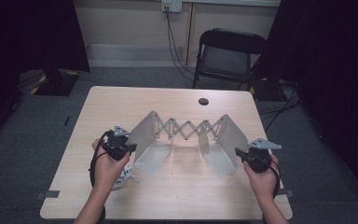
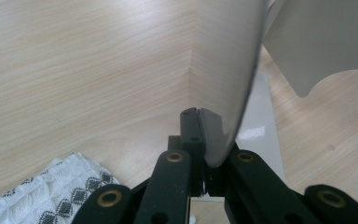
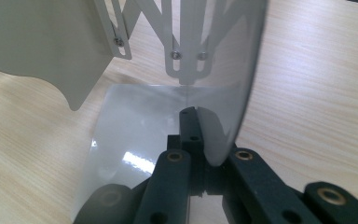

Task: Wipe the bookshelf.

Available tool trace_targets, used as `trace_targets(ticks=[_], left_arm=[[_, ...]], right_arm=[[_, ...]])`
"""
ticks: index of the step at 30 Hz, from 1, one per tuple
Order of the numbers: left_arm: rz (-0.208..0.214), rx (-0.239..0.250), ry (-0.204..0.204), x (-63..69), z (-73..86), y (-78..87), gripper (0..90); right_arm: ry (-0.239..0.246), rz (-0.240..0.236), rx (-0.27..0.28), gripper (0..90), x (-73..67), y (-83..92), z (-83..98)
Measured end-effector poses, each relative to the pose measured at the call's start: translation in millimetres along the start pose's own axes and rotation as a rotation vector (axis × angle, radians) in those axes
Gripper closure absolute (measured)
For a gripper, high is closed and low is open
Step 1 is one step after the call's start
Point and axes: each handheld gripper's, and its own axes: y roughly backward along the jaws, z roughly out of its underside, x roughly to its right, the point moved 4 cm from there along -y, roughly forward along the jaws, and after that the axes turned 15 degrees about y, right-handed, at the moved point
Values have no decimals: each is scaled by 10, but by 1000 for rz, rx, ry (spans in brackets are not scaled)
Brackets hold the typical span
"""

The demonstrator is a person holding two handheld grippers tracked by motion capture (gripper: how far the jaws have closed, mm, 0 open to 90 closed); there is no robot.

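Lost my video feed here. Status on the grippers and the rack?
Left hand-held gripper shut on rack's left end plate. Right hand-held gripper shut on right end plate. Expanding rack part-extended on table. Patterned cloth beside left hand, clear.

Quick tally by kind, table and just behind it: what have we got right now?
Expandable metal bookend rack: 1
Patterned white cloth: 1
Grippers, left gripper and right gripper, each clamped on an end plate of the rack: 2
Wooden table: 1
Black folding chair: 1
Total: 6
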Motion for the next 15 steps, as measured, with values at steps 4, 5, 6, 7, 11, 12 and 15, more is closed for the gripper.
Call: trace_targets(ticks=[4,5,6,7,11,12,15], left_arm=[[10,6,15,7,4,2,845],[9,8,12,2,3,11,838],[16,7,15,4,2,23,814],[19,18,21,6,0,27,782],[12,17,17,14,16,53,715],[11,8,7,5,24,64,701],[11,17,10,-6,54,65,638]], right_arm=[[0,-5,8,847,-2,1,9],[0,-8,10,844,-5,1,8],[-2,-11,11,824,-13,2,6],[-4,-11,10,806,-20,0,4],[2,-13,8,767,-40,-12,10],[0,-17,7,763,-48,-19,14],[5,-20,0,710,-71,-33,35]])
